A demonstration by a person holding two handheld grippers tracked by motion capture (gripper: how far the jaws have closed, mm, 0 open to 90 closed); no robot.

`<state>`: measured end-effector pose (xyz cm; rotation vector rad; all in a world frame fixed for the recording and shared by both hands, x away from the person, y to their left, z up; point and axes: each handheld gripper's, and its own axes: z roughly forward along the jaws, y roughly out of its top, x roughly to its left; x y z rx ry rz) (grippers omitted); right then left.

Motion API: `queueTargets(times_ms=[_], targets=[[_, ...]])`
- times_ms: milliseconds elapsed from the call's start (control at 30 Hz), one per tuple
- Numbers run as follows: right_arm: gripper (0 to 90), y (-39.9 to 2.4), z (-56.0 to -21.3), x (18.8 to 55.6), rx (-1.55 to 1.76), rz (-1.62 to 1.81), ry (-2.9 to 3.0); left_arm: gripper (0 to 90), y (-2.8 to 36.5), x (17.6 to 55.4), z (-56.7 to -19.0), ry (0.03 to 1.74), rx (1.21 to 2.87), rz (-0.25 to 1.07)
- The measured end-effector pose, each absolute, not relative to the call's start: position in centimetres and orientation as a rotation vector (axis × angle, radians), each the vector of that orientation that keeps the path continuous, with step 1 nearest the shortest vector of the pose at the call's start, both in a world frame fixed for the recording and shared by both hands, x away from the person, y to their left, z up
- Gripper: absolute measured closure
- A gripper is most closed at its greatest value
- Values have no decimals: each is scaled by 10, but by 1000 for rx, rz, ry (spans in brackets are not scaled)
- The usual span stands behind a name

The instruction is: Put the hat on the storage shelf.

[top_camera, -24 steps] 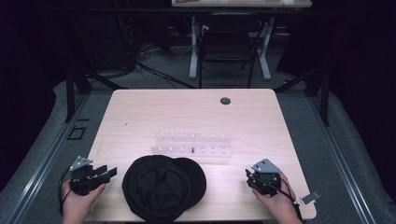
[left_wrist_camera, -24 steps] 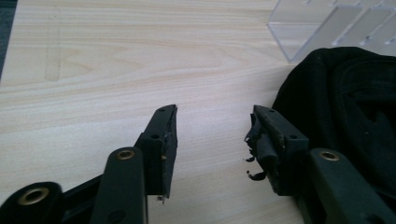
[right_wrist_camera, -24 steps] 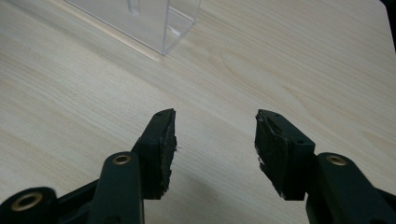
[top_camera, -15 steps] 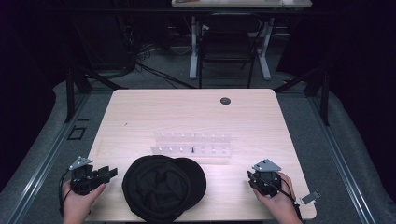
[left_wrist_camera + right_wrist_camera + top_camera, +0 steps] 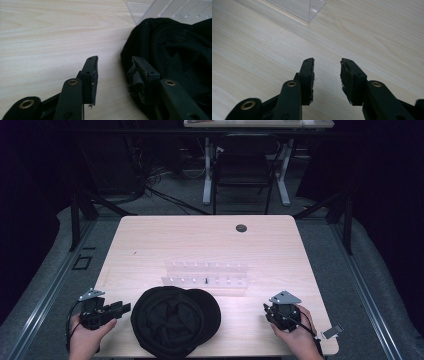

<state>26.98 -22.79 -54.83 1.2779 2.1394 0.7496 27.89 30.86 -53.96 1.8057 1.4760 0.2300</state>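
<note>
Jaws parted and empty on both sides! Left gripper (image 5: 112, 75) sits just beside the black cap (image 5: 175, 320). Right gripper (image 5: 327, 75) hovers over bare table (image 5: 200, 240).

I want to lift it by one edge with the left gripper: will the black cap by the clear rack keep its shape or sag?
The black cap looks like soft cloth with folds, so it will probably sag when lifted by an edge. It seems light and likely to slide on the smooth table if pushed. Its flat shape makes rolling unlikely.

A clear plastic rack (image 5: 206, 276) mid-table (image 5: 150, 240) — a dark round spot (image 5: 241, 228), perhaps a grommet, beyond.
</note>
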Motion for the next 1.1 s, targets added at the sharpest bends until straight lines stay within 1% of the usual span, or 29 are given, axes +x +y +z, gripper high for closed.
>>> queueTargets(times_ms=[167, 233, 267, 367, 500, 700, 933, 1100], targets=[[631, -229, -548, 270, 1309, 787, 2135, 620, 311, 276, -532, 1531, 1771, 84], [630, -229, -548, 270, 1309, 775, 2140, 626, 310, 275, -531, 1537, 1764, 76], [629, -229, -548, 270, 1314, 783, 2145, 628, 309, 274, -528, 1548, 1757, 34], [627, -230, -548, 270, 1322, 793, 2145, 633, 308, 272, -527, 1550, 1755, -2], [626, -230, -548, 270, 1327, 800, 2150, 635, 306, 271, -528, 1590, 1744, -101], [623, -231, -549, 271, 1348, 826, 2147, 640, 303, 272, -532, 1613, 1751, -107], [623, -233, -549, 271, 1360, 837, 2150, 651, 300, 275, -534, 1648, 1754, -170], [623, -233, -549, 271, 1355, 843, 2153, 655, 299, 276, -535, 1671, 1759, -187]])
